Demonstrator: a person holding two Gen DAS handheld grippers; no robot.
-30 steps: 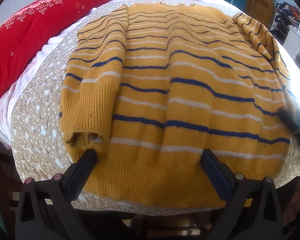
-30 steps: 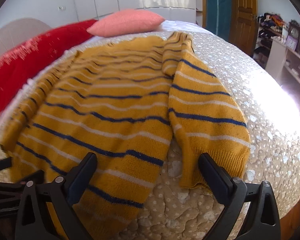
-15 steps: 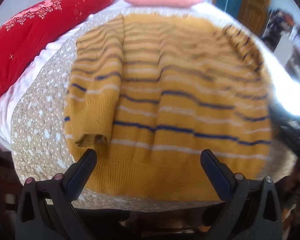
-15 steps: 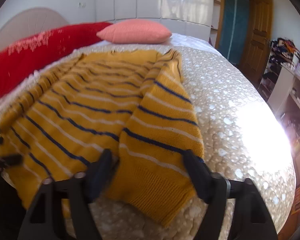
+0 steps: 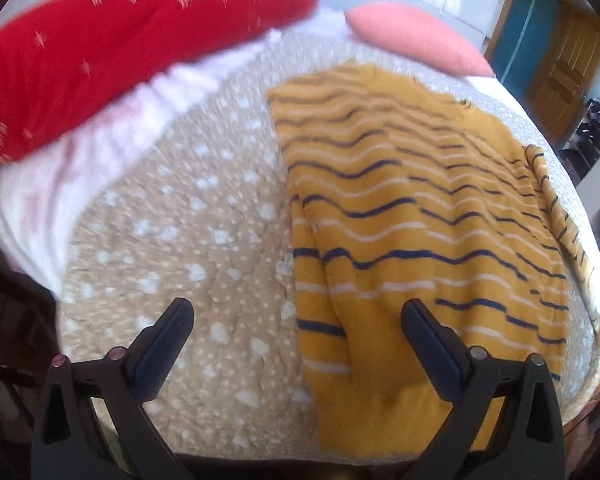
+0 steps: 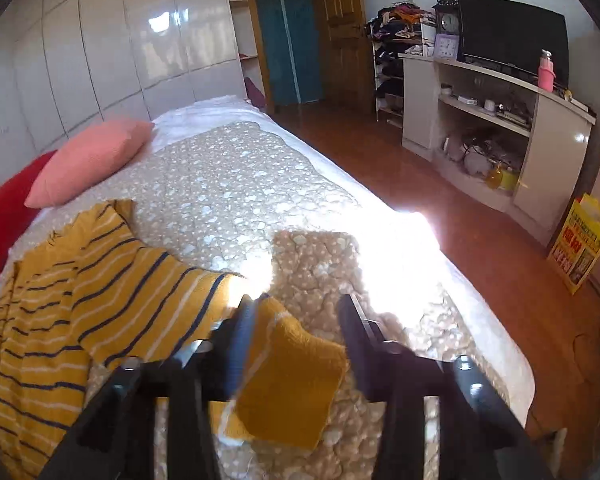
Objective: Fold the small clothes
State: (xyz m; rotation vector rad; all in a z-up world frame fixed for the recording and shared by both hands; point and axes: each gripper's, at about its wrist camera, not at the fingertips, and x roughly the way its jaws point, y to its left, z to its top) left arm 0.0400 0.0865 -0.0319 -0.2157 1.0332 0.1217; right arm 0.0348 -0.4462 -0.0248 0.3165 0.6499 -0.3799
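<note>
The sweater (image 5: pixel 420 240) lay flat on the quilt (image 5: pixel 188 248), its hem at the bed's near edge. The left gripper (image 5: pixel 296 344) hung released, jaws wide apart, one finger over bare quilt and the other over the sweater's lower left part; open quilt stretched leftward to the red pillow (image 5: pixel 100 48). The right gripper (image 6: pixel 296 332) straddled the sleeve cuff (image 6: pixel 292 376), jaws part open around it; whether they pinched it could not be told. Right of the cuff, quilt ran to the bed's edge, then floor (image 6: pixel 480 248). A shelf unit (image 6: pixel 496 120) held small clutter.
</note>
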